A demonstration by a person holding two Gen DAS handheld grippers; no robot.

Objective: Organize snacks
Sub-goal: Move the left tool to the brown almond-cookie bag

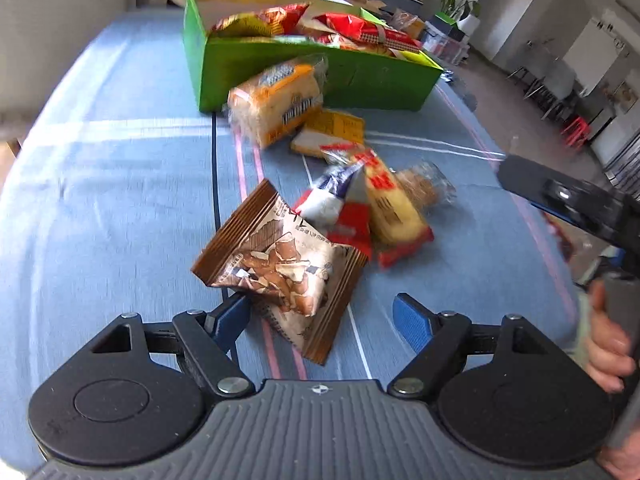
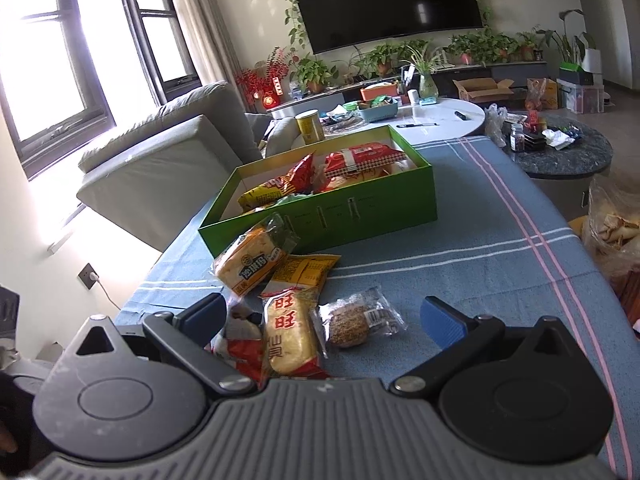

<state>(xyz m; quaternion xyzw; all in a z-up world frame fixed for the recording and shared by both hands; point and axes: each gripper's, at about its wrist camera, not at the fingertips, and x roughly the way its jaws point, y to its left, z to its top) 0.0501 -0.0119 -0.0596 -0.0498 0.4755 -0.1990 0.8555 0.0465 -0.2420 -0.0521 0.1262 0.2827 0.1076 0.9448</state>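
Left gripper (image 1: 324, 316) fingers spread, brown crinkle-edged biscuit packet (image 1: 280, 272) lying loose between them on blue striped tabletop (image 1: 112, 200); green cardboard box (image 2: 384, 204) of snacks behind; right gripper (image 2: 324, 316) fingers apart, empty, above yellow-red rice cracker pack (image 2: 290, 332)

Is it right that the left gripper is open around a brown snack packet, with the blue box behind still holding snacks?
Not quite: the box is green, not blue, as the left wrist view shows. The left gripper is open around the brown snack packet, and the box holds snacks.
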